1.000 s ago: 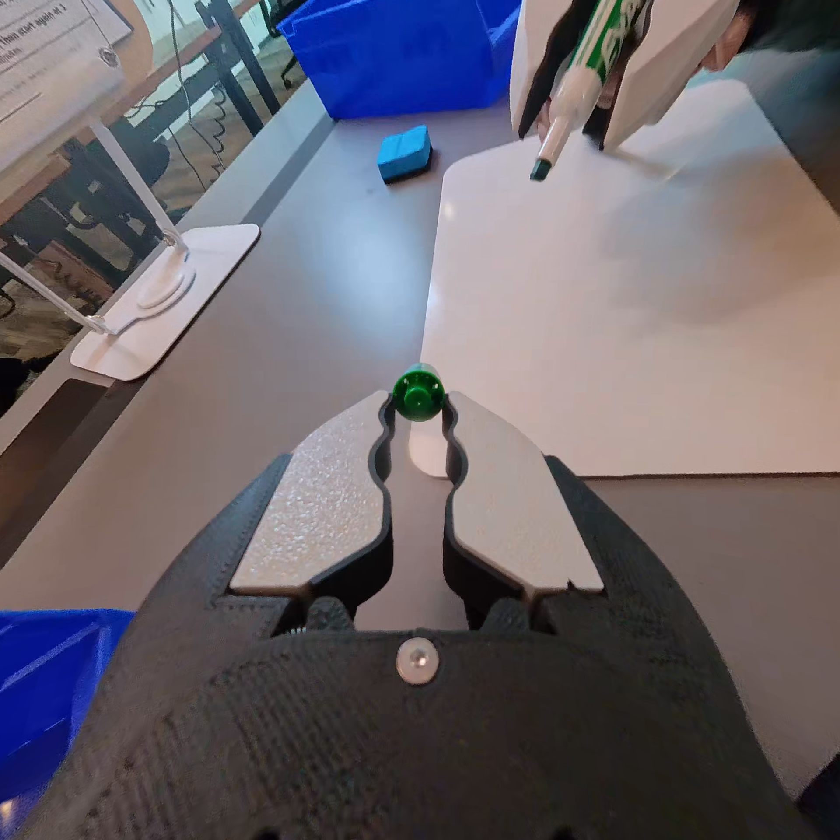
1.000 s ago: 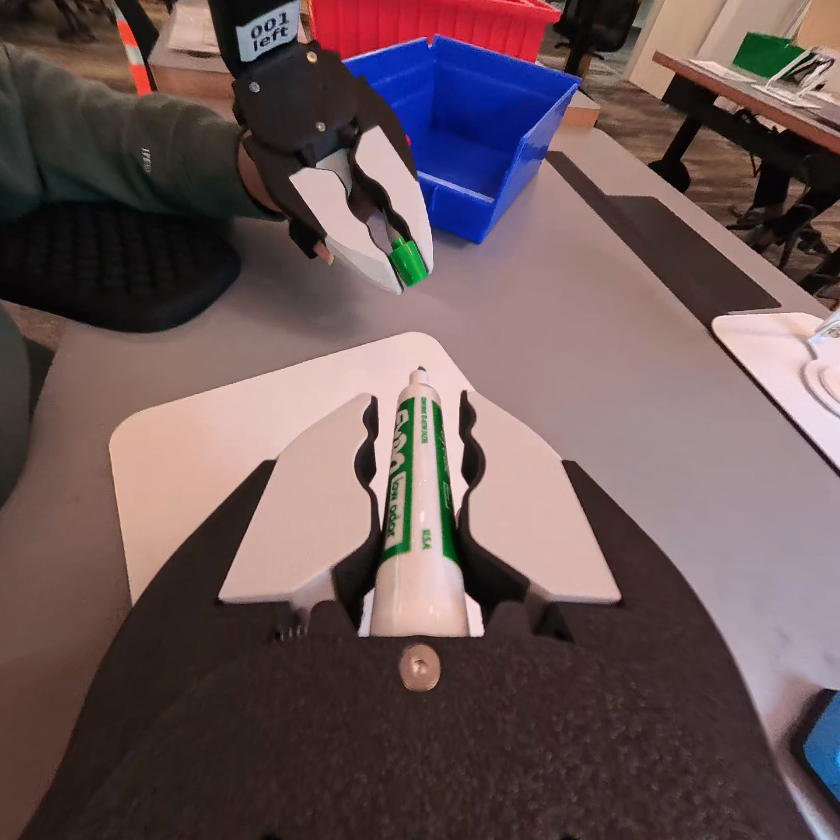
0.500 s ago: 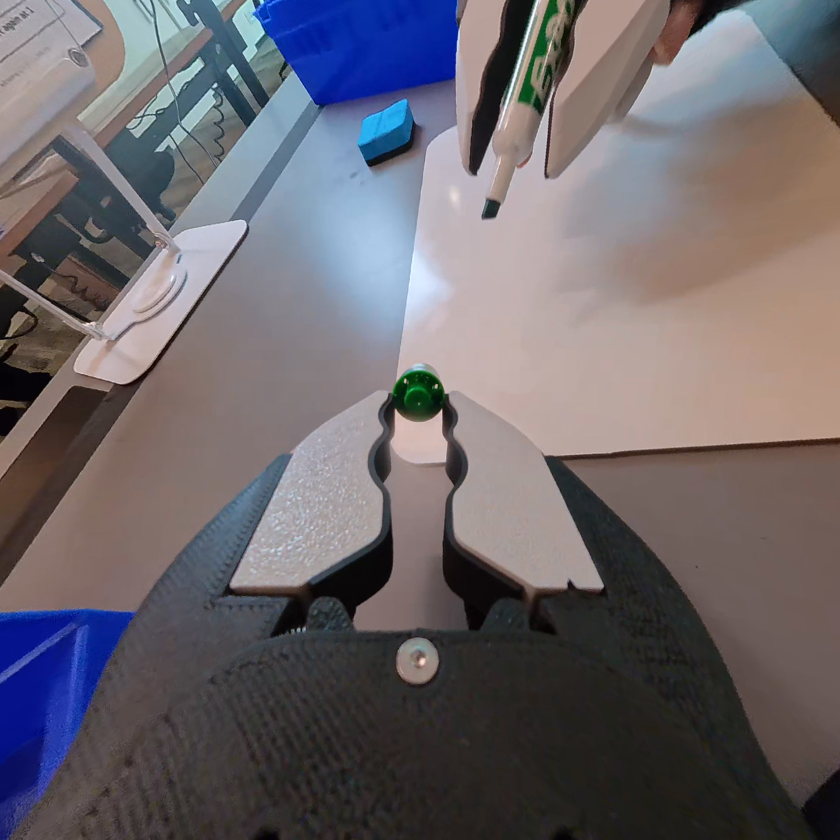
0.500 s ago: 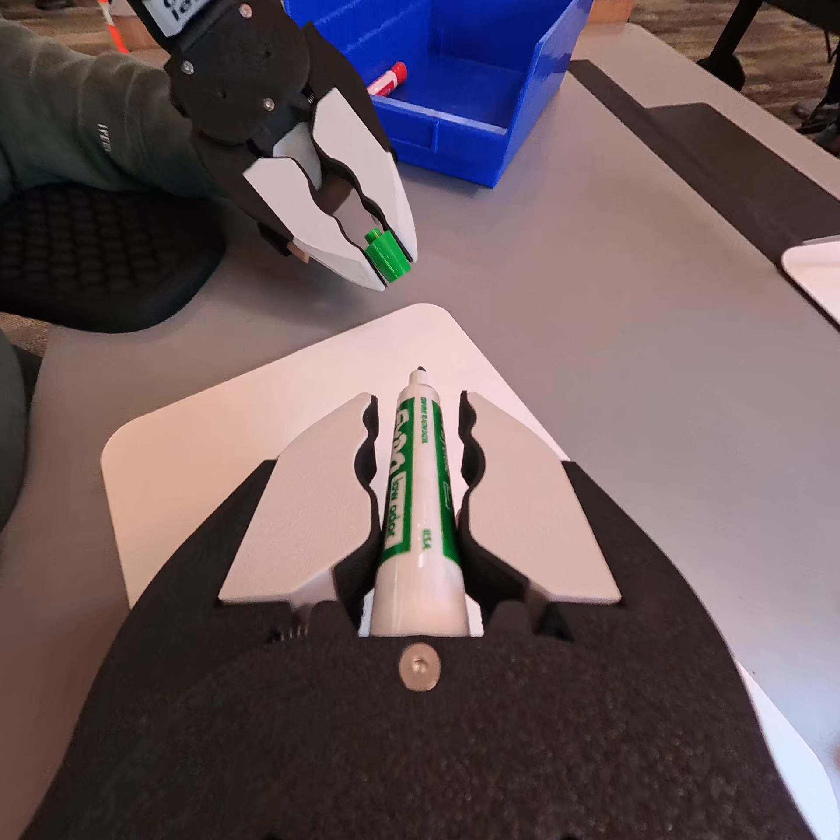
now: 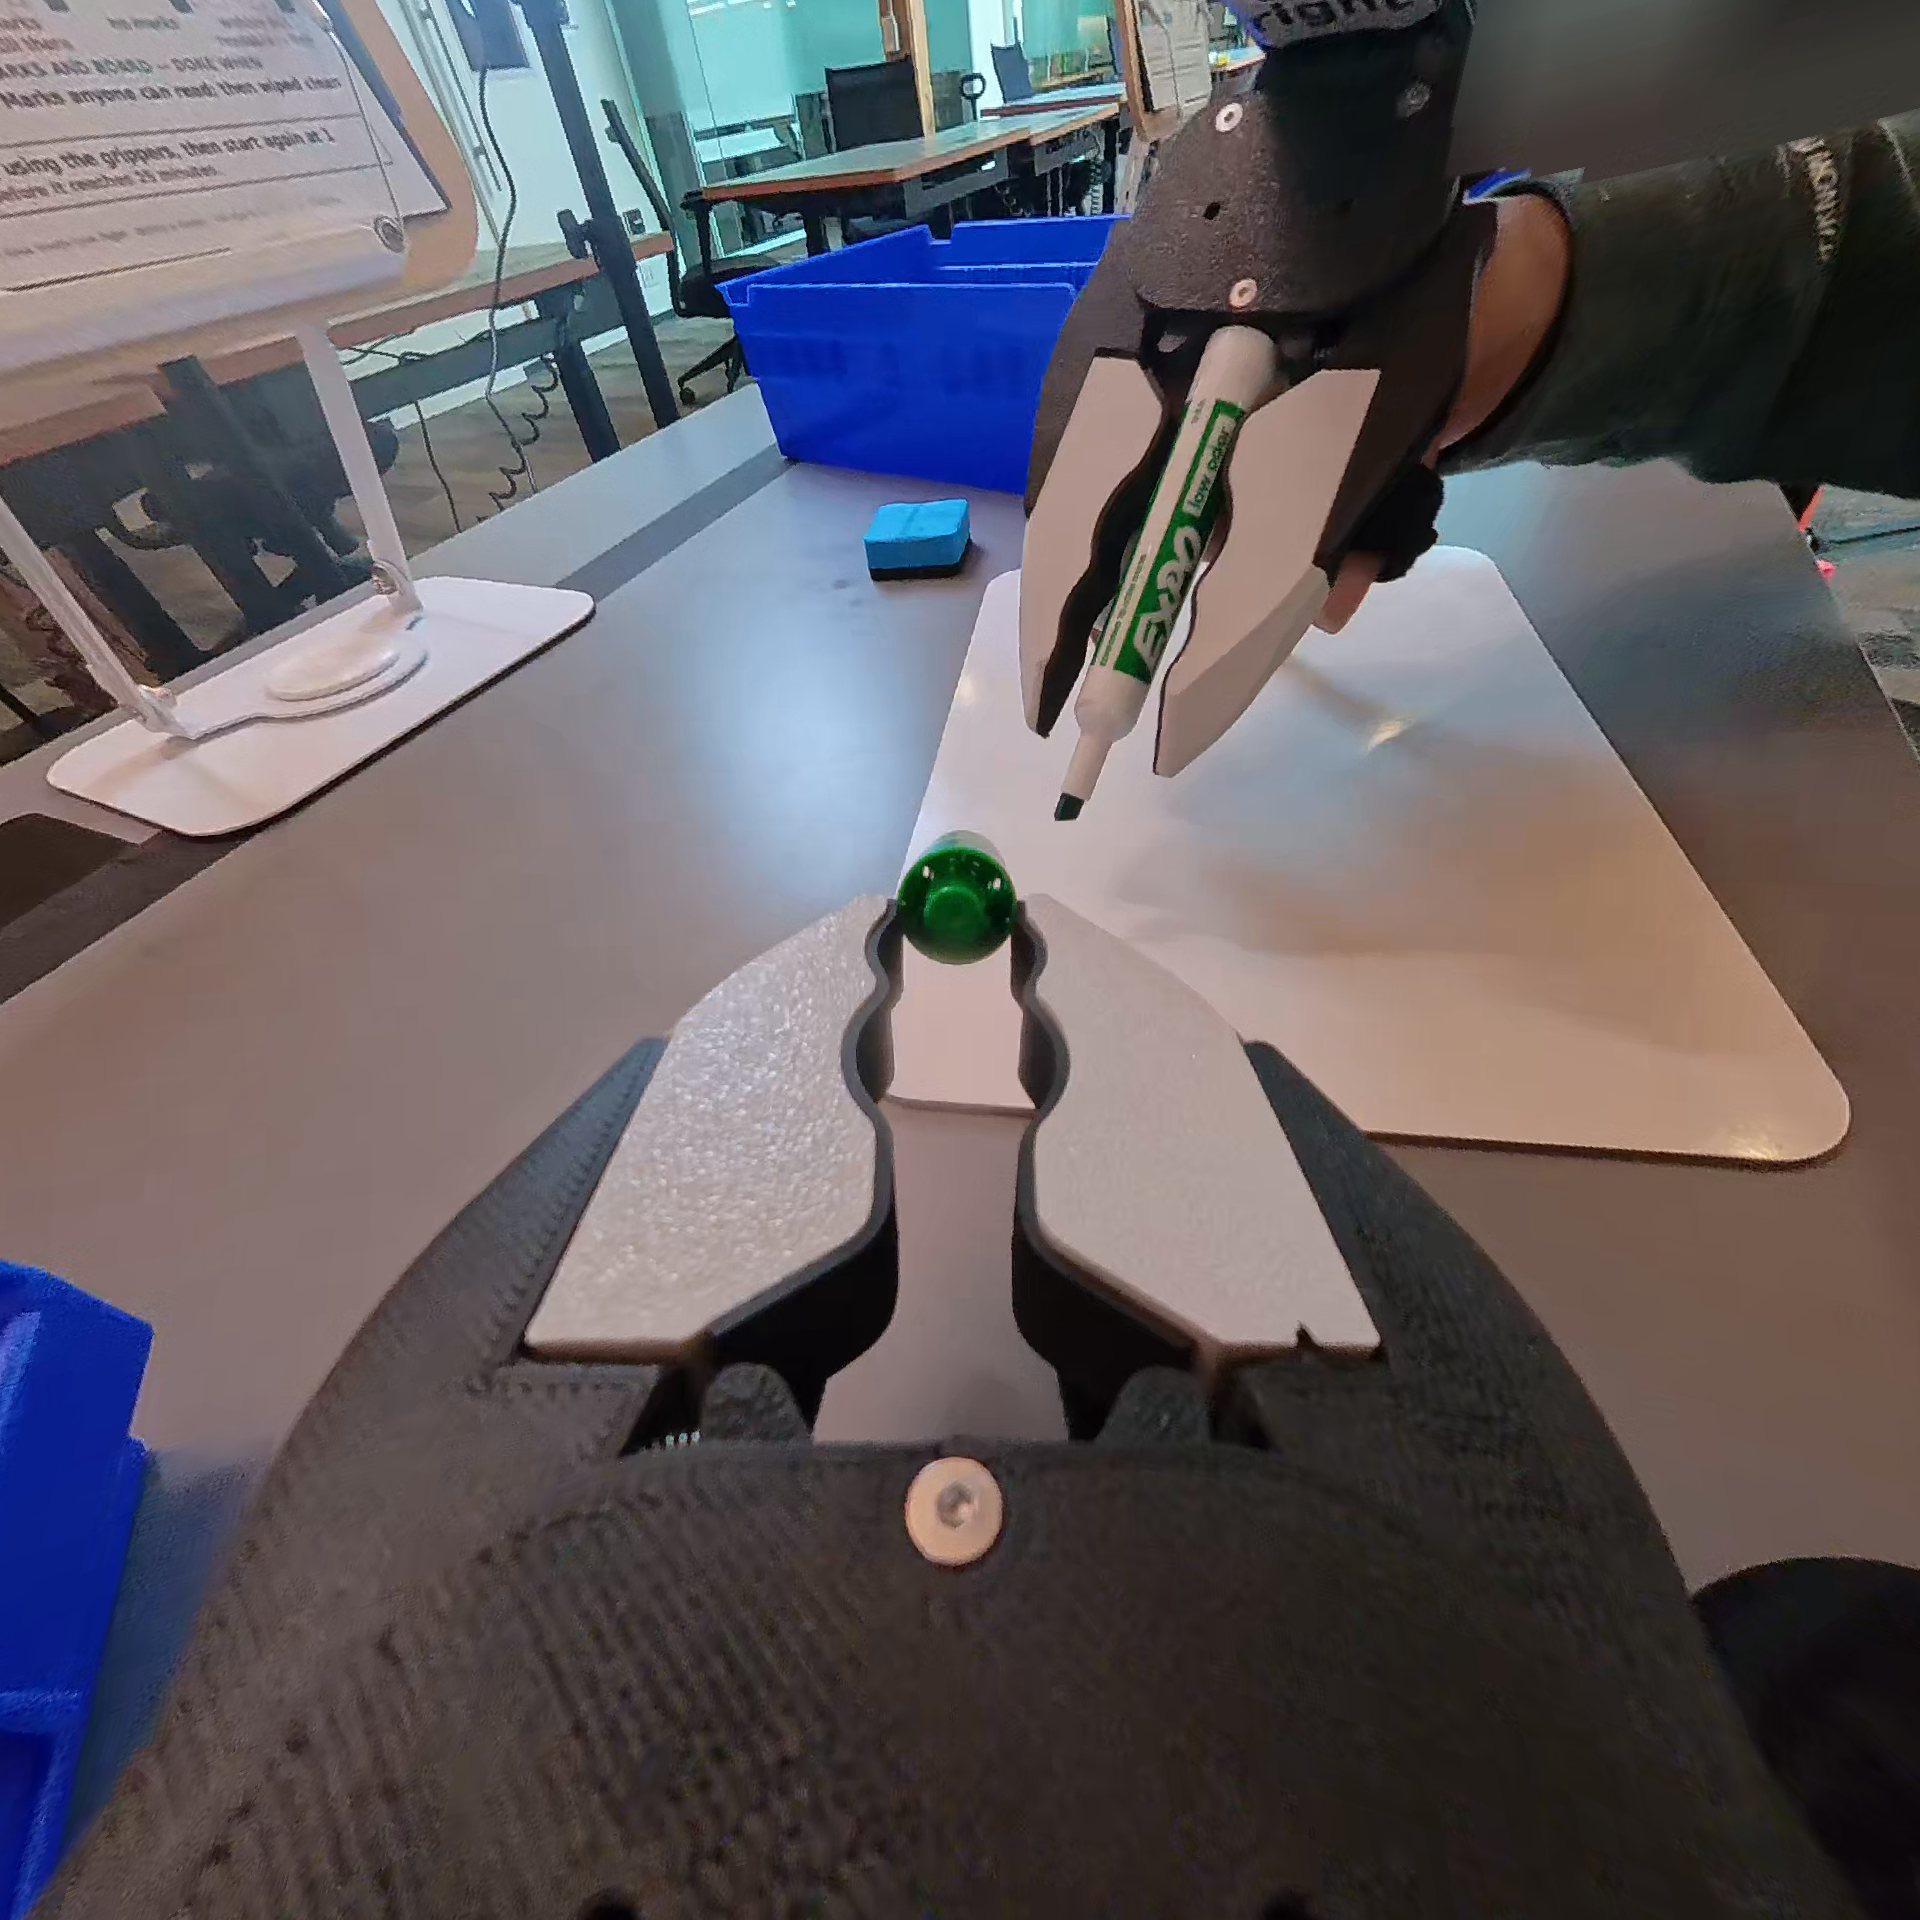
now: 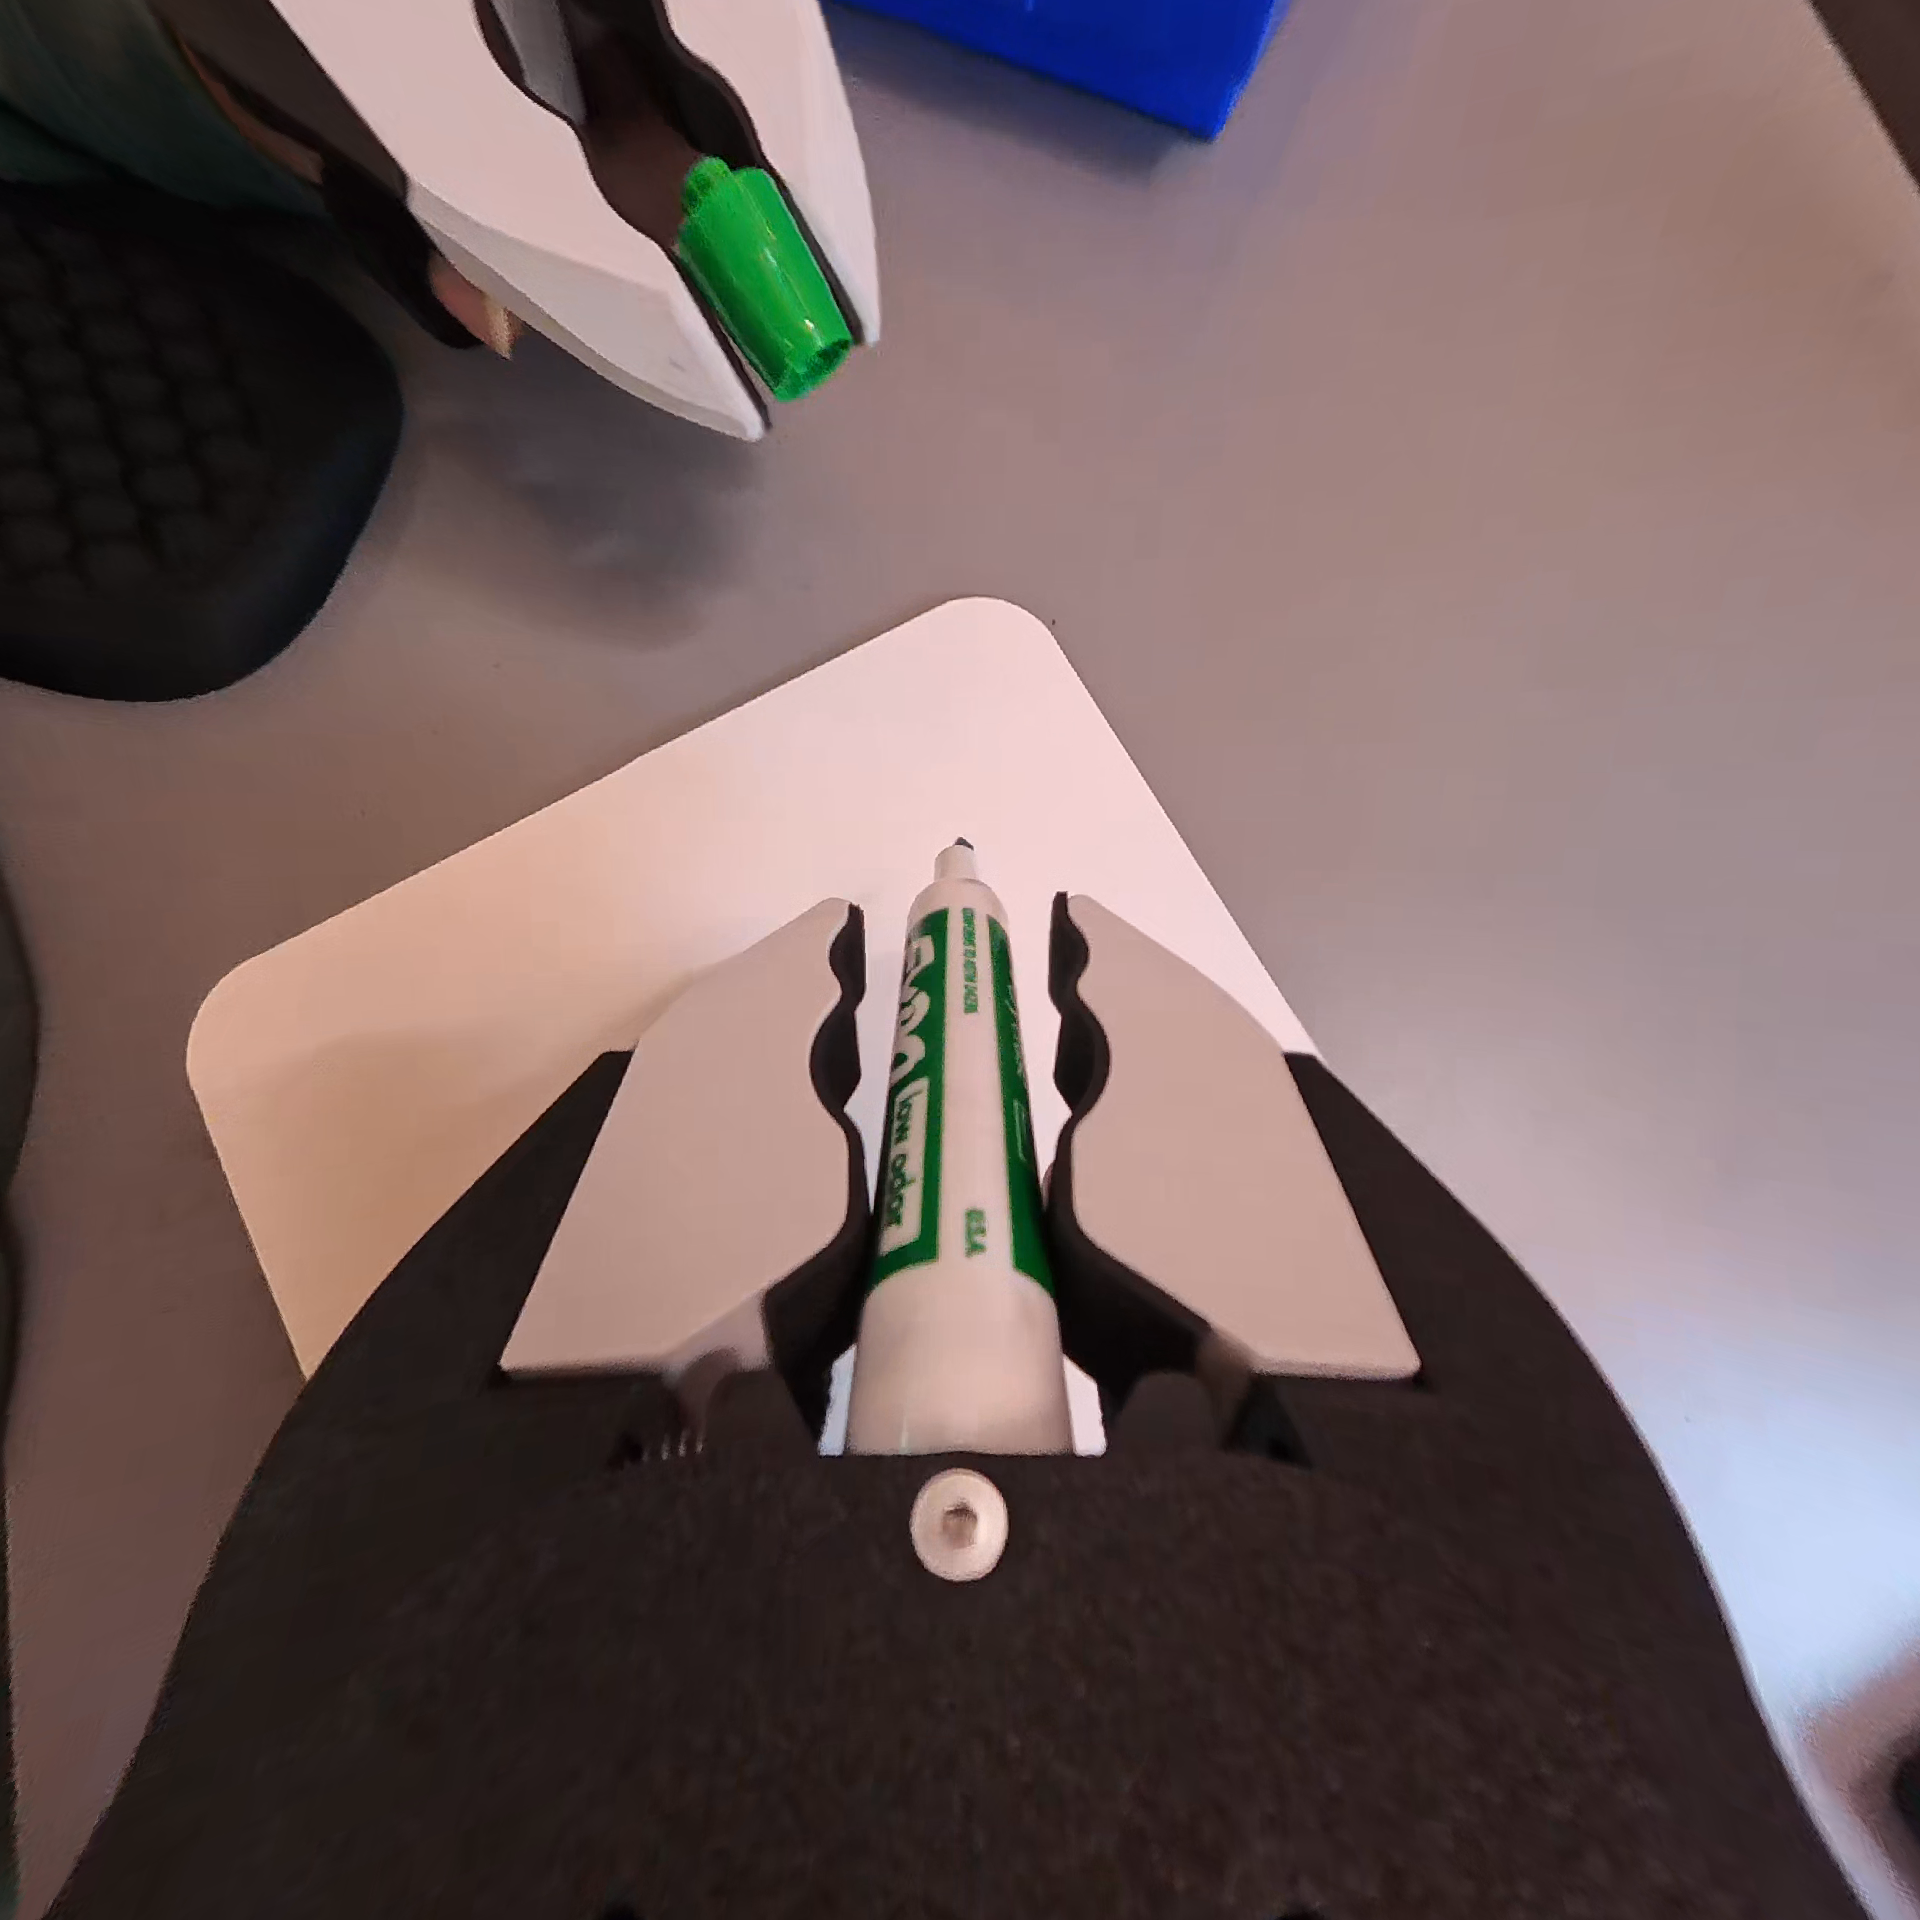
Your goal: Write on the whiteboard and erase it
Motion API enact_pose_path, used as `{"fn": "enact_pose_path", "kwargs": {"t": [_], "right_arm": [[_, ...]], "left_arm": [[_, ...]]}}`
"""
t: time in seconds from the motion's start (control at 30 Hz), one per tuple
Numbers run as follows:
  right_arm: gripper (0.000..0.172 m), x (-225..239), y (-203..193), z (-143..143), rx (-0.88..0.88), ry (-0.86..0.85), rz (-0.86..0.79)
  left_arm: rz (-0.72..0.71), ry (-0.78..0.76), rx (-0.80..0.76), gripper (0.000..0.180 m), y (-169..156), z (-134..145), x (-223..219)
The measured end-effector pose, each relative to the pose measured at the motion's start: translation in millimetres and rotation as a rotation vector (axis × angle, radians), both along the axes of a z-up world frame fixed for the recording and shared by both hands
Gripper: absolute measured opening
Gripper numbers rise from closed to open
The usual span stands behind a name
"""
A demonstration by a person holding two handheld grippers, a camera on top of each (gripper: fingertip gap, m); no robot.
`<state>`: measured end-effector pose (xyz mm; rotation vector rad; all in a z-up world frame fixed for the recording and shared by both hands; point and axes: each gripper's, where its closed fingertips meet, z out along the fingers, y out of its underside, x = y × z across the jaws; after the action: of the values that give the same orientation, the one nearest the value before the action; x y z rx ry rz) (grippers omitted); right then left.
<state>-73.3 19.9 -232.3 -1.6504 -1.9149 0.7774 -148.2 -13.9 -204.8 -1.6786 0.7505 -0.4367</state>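
Cap's off, so we're at the writing step. Right gripper (image 5: 1127,753) has its fingers clamped on the marker (image 6: 961,1132), tip hovering over the blank whiteboard (image 5: 1455,935) on the tabletop. Left gripper (image 5: 954,920) pinches the green cap (image 5: 954,909). Next: lower the tip gently onto the board.

You are working at a grey table (image 5: 436,997) in an open office. Beyond its far edge stand rows of wooden-topped desks (image 5: 935,156) on black legs, with black chairs (image 5: 862,104) behind them. Glass partitions (image 5: 748,62) at the back glow teal with daylight. The floor (image 5: 457,468) is patterned carpet, and cables (image 5: 509,187) hang beside the nearest desk.
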Motion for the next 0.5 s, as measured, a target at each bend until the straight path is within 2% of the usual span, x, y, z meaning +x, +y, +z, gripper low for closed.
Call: {"fn": "enact_pose_path", "kwargs": {"t": [0.3, 0.5], "right_arm": [[0.034, -0.9, 2.5, -3.3, -0.007, -0.069, -0.022], [0.034, -9.6, 1.7, -9.1, -0.017, -0.088, -0.014]], "left_arm": [[0.014, 0.023, 0.037, 0.020, -6.8, 5.1, -12.7], [0.034, -0.001, -0.010, 0.020, -3.5, 0.1, -19.4]]}}
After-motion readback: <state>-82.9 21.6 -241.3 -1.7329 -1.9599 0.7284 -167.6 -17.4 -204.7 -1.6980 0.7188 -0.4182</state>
